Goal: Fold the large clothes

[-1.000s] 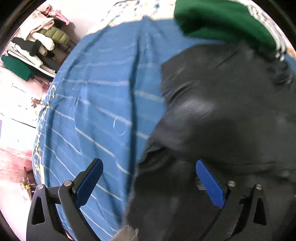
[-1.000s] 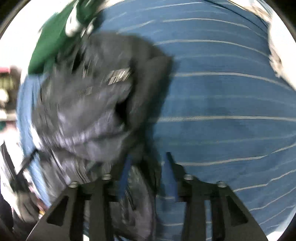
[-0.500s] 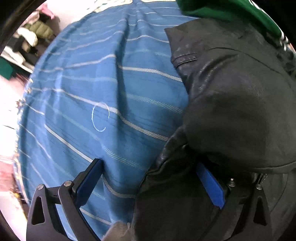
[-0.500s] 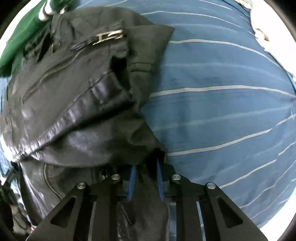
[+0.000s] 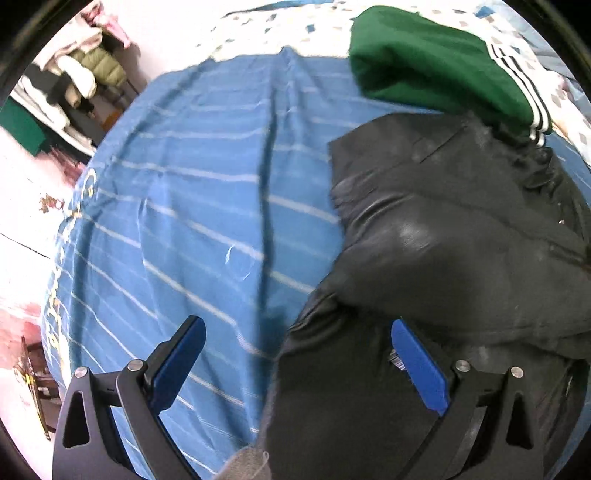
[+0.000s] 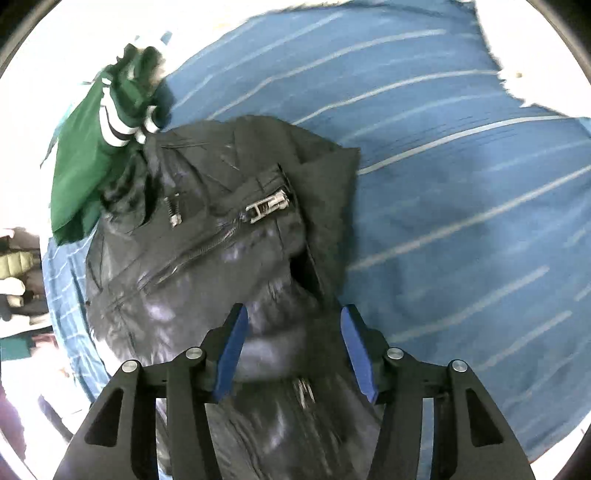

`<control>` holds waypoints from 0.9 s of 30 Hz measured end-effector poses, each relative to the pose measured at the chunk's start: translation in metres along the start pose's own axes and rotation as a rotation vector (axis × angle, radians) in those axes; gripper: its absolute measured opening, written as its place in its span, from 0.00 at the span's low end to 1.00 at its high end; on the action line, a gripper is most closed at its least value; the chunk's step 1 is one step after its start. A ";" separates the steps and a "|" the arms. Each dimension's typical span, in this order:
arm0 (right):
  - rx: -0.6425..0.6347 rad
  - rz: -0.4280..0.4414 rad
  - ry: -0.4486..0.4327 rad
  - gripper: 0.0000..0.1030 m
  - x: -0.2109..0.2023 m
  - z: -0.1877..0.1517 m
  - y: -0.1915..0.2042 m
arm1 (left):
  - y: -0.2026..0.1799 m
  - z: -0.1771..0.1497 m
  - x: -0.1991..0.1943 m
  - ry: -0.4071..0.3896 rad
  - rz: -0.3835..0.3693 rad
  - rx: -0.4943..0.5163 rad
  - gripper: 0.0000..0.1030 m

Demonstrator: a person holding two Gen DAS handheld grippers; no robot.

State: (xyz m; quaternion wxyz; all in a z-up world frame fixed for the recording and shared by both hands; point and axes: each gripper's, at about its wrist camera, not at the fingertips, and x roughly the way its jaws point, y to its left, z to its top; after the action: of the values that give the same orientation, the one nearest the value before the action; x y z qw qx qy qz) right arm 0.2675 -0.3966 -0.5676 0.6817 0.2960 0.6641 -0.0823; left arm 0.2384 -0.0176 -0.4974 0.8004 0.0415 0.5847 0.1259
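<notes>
A black leather jacket (image 5: 454,236) (image 6: 207,236) lies bunched on a blue striped bedsheet (image 5: 192,192) (image 6: 461,206). Its metal zipper pull (image 6: 267,208) faces up in the right wrist view. My left gripper (image 5: 295,336) hangs open above the jacket's left edge, one blue pad over the sheet, the other over the leather, nothing pinched. My right gripper (image 6: 291,325) is above the jacket's lower right part. Its jaws are opening and the leather lies below the gap, with no pad pressing on it.
A folded green garment with white and black stripes (image 5: 439,62) (image 6: 92,155) lies at the jacket's far end. A patterned white quilt (image 5: 258,33) covers the bed beyond the sheet. Clothes hang on a rack (image 5: 70,85) past the bed's left edge.
The right jaws, nearly shut on a fold of the jacket half a second ago, have spread apart and let it go. Both grippers have lifted away from the jacket, so more of the bed shows.
</notes>
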 end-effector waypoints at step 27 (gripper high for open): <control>0.097 0.345 0.107 0.63 0.032 0.093 -0.102 | -0.049 0.023 0.060 -0.006 0.162 -0.039 1.00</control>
State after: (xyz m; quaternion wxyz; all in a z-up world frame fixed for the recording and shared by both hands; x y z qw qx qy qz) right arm 0.2992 -0.5182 -0.6335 0.6343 0.4419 0.6341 0.0199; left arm 0.2850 -0.0483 -0.5558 0.7901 0.0734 0.5742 0.2014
